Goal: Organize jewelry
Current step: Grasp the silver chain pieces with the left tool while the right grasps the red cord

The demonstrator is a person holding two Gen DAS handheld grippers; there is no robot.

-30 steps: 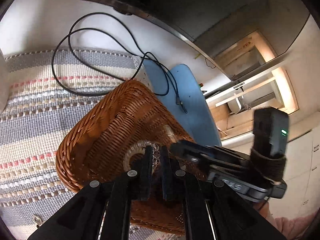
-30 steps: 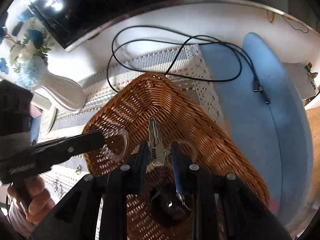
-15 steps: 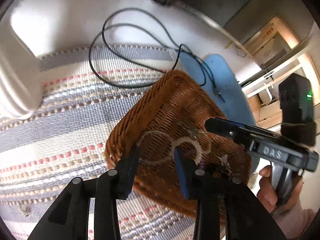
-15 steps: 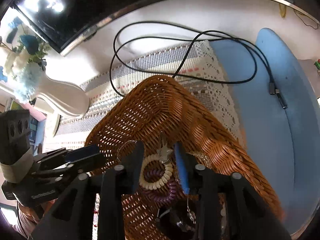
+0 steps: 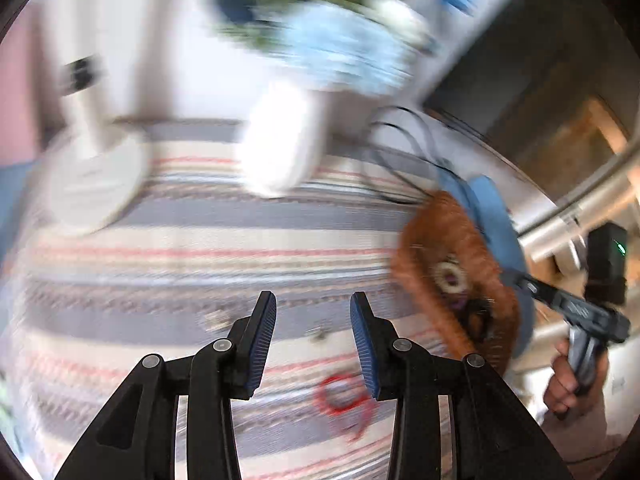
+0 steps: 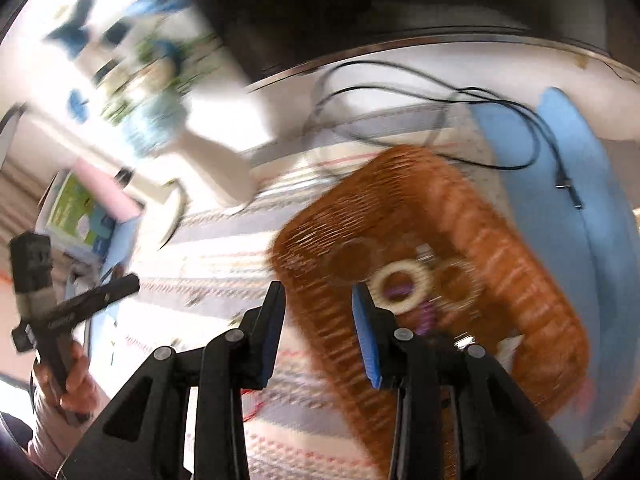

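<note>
Setting: home interior. Indicators: striped woven runner (image 5: 224, 236) on desk, white vase (image 5: 280, 148) with blue flowers (image 5: 344, 48), wicker basket (image 6: 460, 220), black cable (image 6: 500, 100), wooden cabinetry in background.

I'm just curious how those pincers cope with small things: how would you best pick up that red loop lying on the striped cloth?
The red loop lies flat on the striped cloth, so come from above with the open left gripper and pinch across one strand of the ring. Blur hides its finer shape.
</note>
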